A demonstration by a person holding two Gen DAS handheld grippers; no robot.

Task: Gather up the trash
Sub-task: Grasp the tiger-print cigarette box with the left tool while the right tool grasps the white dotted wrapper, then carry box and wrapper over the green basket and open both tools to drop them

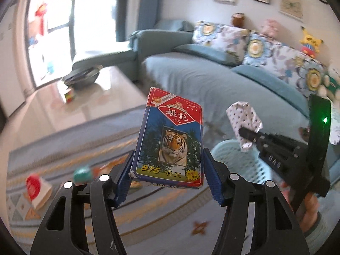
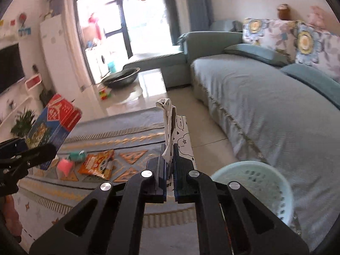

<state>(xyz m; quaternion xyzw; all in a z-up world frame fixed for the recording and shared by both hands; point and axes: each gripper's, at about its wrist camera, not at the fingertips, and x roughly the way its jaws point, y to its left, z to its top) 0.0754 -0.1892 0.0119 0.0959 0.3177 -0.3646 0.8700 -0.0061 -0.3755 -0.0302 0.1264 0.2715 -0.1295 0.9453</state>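
Between the blue pads, the left gripper [image 1: 166, 173] is clamping the card box [image 1: 170, 138] by its lower end, its long axis standing nearly upright, leaning slightly left. The right gripper [image 2: 169, 165] is pinching the patterned paper scrap [image 2: 169, 123], which is pointing up. Both loads should be travelling over the pale basket [image 2: 261, 182] before any letting go, with the grips kept firm.

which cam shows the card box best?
Left wrist: the card box sits centred between the left gripper pads, front face and tiger picture readable. Right wrist shows it only at the left edge, tilted and blurred.
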